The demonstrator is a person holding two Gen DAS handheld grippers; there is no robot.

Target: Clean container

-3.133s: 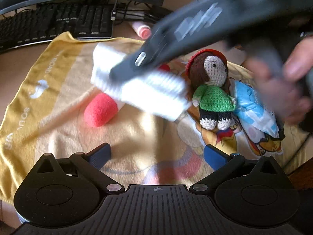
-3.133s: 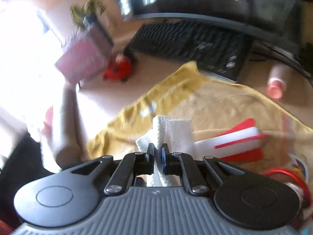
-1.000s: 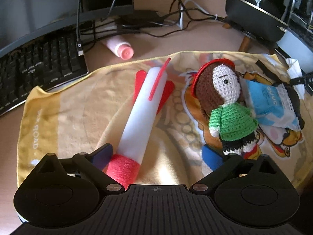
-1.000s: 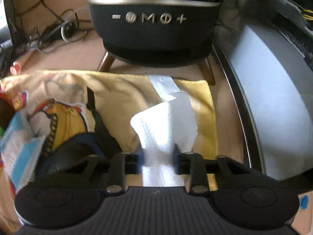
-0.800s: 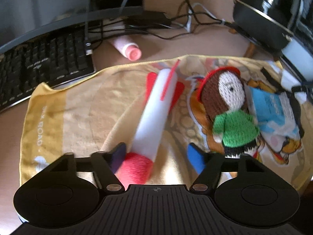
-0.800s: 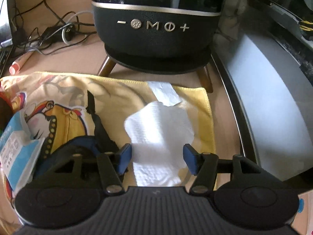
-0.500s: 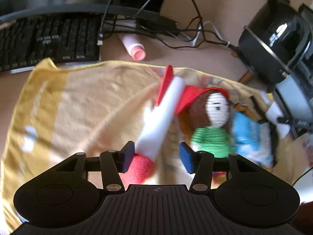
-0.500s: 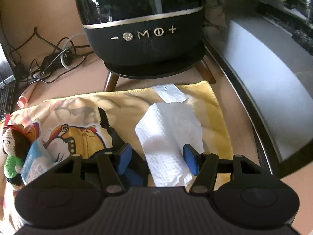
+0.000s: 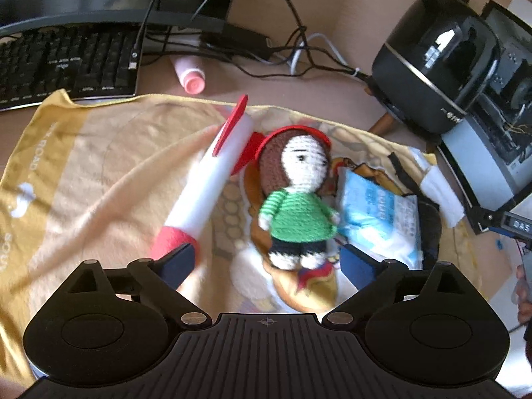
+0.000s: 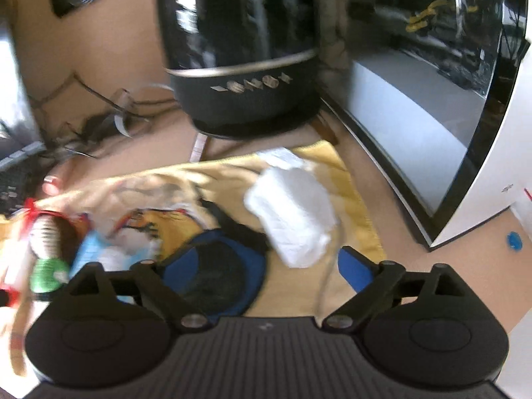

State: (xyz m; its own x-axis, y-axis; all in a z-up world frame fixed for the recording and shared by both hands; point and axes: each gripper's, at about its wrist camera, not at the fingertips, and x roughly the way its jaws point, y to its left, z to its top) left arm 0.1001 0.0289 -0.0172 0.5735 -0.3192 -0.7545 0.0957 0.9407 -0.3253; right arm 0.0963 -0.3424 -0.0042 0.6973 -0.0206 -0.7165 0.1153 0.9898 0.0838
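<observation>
Since the frame half a second back, both sets of jaws have been opening. The left gripper (image 9: 266,262) then had its pads close about the red nose of the white foam rocket (image 9: 209,179); now they stand wide apart, and the rocket lies free on the yellow towel (image 9: 99,173), its nose just ahead of the pad at 9 o'clock, its red fins toward 12 o'clock. Whether nose and pad touch cannot be told.

The crocheted doll (image 9: 296,199) in the green jumper lies at centre of the left wrist view, its head against the rocket's fins, its feet between the open pads. A blue wipes packet (image 9: 379,212) lies at 3 o'clock of the doll, touching it.

The right gripper (image 10: 262,266) is likewise spread wide with nothing pressed between the pads. The folded white paper towel (image 10: 292,212) lies on the yellow towel just ahead of them, toward 1 o'clock. A blue-rimmed dark object (image 10: 216,272) sits by the pad at 9 o'clock; it is blurred. The black speaker (image 10: 246,63) stands at 12 o'clock beyond the towel's edge.

A black keyboard (image 9: 66,63) lies at 10 o'clock in the left wrist view.
</observation>
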